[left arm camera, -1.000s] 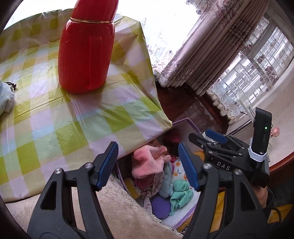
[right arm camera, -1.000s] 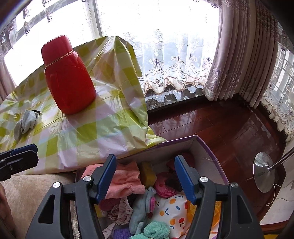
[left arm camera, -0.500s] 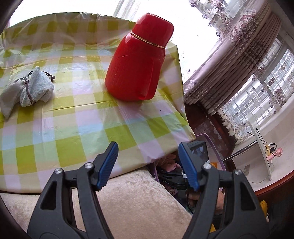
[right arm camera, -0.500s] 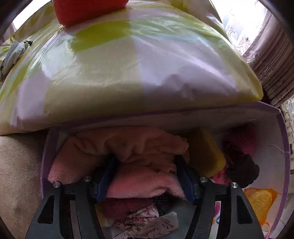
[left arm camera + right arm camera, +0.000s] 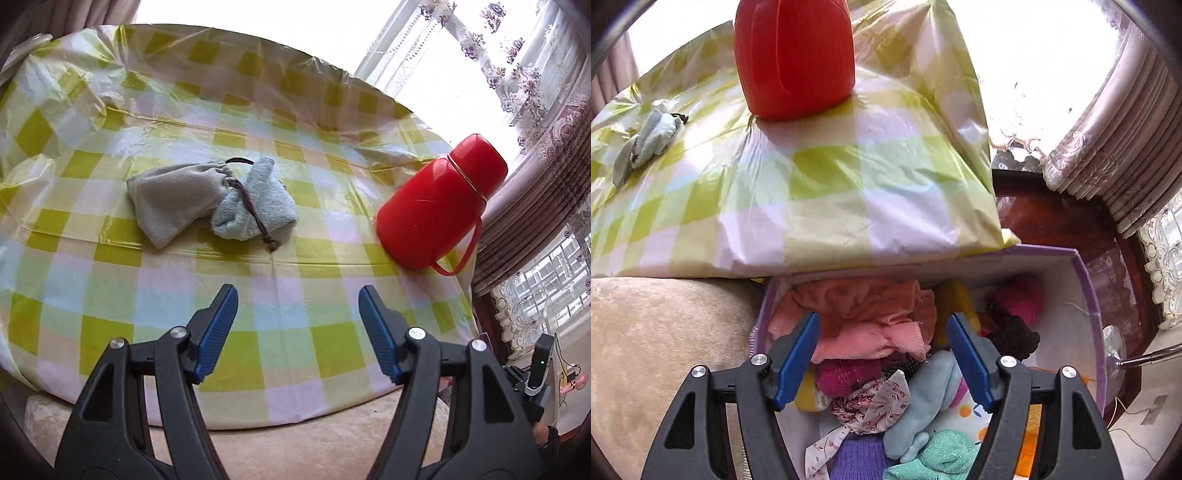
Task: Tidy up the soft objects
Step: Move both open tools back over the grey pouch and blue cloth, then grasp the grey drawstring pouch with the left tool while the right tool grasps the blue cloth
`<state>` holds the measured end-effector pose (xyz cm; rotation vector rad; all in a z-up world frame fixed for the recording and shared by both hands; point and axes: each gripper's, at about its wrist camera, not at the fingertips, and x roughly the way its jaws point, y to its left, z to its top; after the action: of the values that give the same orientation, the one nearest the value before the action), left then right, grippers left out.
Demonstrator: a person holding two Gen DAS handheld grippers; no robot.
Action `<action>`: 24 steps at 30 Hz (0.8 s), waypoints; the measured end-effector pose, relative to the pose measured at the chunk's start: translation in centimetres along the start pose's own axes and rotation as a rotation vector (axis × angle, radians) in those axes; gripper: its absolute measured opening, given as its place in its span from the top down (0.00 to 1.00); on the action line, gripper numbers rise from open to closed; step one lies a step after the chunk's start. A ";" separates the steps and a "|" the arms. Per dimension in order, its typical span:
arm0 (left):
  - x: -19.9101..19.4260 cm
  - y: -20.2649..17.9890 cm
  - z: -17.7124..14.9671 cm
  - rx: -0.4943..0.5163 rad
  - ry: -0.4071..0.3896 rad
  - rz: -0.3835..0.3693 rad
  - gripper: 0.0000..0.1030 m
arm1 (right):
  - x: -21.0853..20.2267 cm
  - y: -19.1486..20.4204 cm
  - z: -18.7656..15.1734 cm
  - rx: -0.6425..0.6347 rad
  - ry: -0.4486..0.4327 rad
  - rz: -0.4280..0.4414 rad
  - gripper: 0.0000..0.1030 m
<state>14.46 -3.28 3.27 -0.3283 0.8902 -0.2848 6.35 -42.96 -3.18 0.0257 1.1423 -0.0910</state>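
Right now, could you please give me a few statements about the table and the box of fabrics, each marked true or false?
1. A grey drawstring pouch lies on the checked tablecloth, touching a light blue cloth. True.
2. The red flask lies tipped on its side. False: it stands upright on its base.
3. The left tongs grip the pouch. False: they are open, short of it, with nothing between them.
4. The purple-rimmed box holds several soft items, a pink towel among them. True.
5. The right tongs are over the box. True: their jaws have just been opening, the towel between them.
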 end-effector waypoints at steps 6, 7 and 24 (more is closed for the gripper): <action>1.8 5.1 2.8 0.030 -0.013 0.138 0.19 | -2.8 5.2 4.5 -0.089 -0.094 0.055 0.24; 2.3 5.6 3.2 0.051 -0.008 0.158 0.19 | -2.8 6.3 5.2 -0.110 -0.101 0.068 0.24; 11.2 7.3 6.8 0.628 0.173 0.231 0.05 | 4.6 23.5 14.9 -0.383 -0.097 0.227 0.21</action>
<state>27.34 0.23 -3.55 0.3840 0.9509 -0.3649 23.75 -20.83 -1.77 -0.1868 1.0379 0.3253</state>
